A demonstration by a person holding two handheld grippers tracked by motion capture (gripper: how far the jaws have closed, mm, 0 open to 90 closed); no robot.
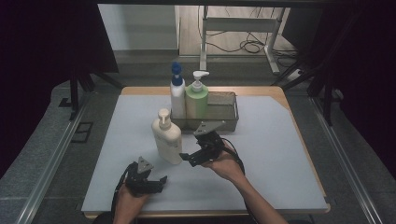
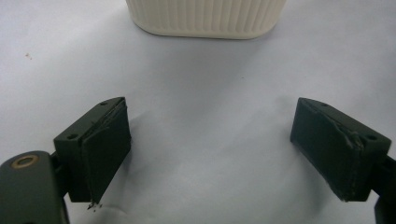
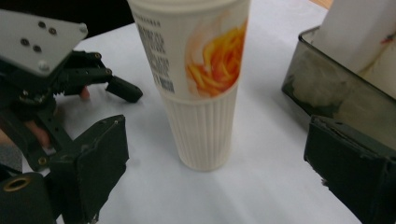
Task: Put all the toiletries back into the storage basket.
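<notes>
Cream pump bottle point(image 1: 167, 136) stands upright on the mat, just in front of the tray point(image 1: 231, 122). Right gripper point(image 1: 194, 157) lined up on it, jaws apart; left gripper point(image 1: 154, 182) near, jaws apart, empty. Looks stiff plastic, top-heavy, slick label: grab the ribbed lower body.
</notes>
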